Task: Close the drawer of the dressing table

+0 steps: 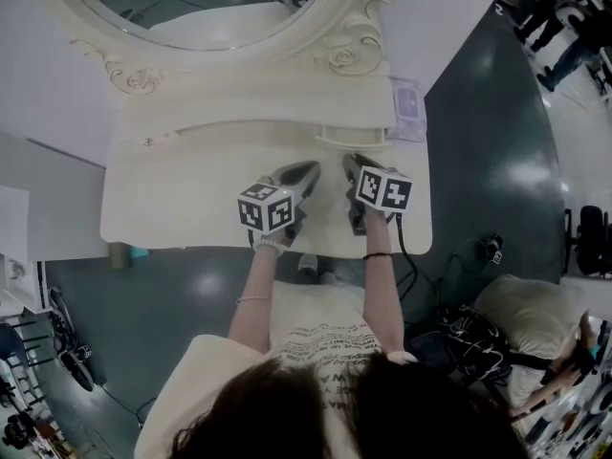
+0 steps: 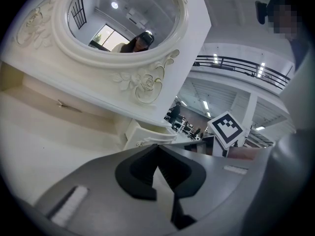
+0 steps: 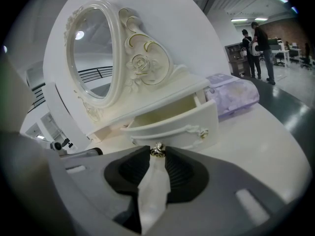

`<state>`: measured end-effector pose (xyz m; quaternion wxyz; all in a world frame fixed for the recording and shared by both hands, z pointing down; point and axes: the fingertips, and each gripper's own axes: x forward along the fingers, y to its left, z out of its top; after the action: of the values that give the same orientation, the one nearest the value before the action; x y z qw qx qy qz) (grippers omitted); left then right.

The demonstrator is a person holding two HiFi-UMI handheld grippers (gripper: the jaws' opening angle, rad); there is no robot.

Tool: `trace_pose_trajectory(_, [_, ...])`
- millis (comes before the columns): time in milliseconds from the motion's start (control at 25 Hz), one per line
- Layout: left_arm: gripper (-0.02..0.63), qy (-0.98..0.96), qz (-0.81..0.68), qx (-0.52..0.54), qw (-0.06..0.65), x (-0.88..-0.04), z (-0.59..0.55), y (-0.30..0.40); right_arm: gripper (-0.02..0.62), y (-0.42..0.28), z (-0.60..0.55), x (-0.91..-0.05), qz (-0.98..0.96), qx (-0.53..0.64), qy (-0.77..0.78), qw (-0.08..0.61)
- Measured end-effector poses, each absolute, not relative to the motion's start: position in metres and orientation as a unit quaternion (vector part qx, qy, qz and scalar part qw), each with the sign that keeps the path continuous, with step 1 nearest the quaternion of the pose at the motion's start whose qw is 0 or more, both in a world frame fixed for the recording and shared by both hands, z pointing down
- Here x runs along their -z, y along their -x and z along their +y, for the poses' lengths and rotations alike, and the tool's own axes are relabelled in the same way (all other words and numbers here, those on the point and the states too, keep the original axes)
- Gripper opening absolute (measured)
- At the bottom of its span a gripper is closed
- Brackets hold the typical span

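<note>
The open drawer (image 3: pixel 172 124) sat mid-frame, its wide front facing the right gripper (image 3: pixel 157 153), whose jaws pinched its little knob (image 3: pixel 157 150) (the nearer hand). The left gripper (image 2: pixel 158 149) was closed on nothing.

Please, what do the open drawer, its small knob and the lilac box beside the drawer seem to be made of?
Drawer: probably painted wood or moulded resin. It is cream with a soft satin sheen and raised scroll ornament.
Knob: it looks like polished metal, judging by its small bright glints.
Lilac box: perhaps printed card or a soft wrapped pack. The surface is patterned and faintly glossy, but too blurred to be sure.
</note>
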<state>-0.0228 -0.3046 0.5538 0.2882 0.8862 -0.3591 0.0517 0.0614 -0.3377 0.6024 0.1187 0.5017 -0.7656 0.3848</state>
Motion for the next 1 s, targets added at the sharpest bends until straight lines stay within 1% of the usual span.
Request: trace_pose_trajectory(1000, [-0.002,-0.884,-0.362,-0.056,0.292,-0.558,-0.327,0.012,0.103,-0.064,-0.364,-0.599,-0.776,-0.381,-0.489,0.118])
